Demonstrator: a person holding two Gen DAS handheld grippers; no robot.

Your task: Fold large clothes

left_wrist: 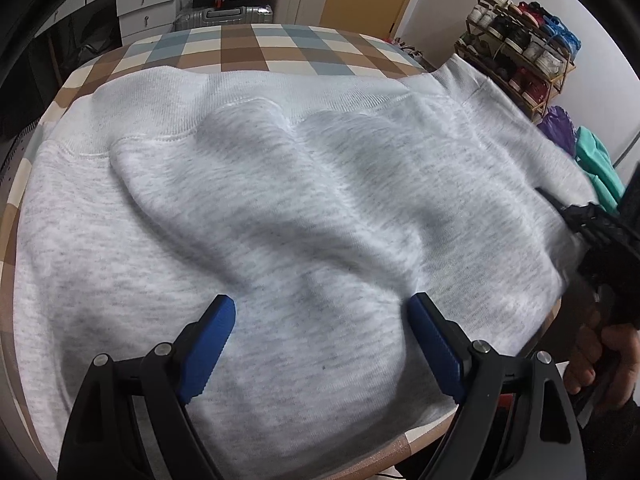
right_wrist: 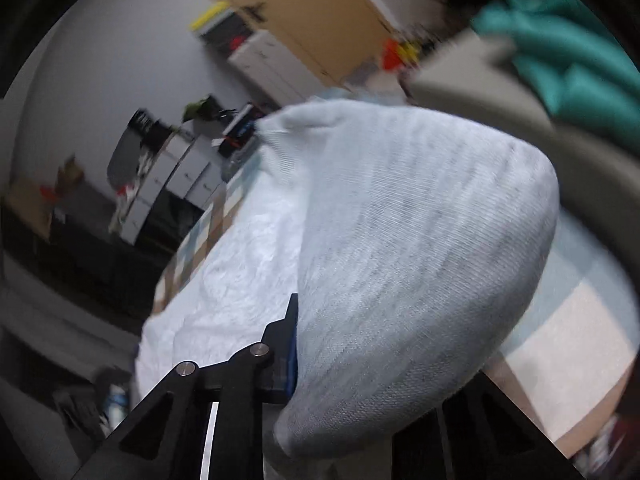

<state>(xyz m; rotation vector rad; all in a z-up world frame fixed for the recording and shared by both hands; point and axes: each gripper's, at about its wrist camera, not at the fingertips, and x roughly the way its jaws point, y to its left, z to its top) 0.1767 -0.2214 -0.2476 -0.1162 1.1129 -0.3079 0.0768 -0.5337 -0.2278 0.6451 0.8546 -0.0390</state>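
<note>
A big light grey sweatshirt (left_wrist: 280,200) lies spread out over a table with a checked cloth (left_wrist: 256,46) in brown, blue and cream. The sweatshirt fills most of the left wrist view, with soft bumps and folds across the middle.

The left gripper (left_wrist: 320,344) sits at the bottom of that view, just above the sweatshirt. Its blue fingers (left_wrist: 210,350) stand wide apart and hold nothing.

At the right edge of the same view, the right gripper (left_wrist: 592,220) is at the side of the sweatshirt, and a hand (left_wrist: 604,364) holds its handle lower down.

In the right wrist view, the picture is blurry. The right gripper (right_wrist: 344,360) has its jaws pulled in close and pinches a part of the grey sweatshirt (right_wrist: 420,240). The cloth bulges up in the middle of the frame and hides one finger.

A shoe rack (left_wrist: 520,44) stands in the upper right of the left wrist view. Some teal cloth (left_wrist: 596,164) lies below it.
</note>
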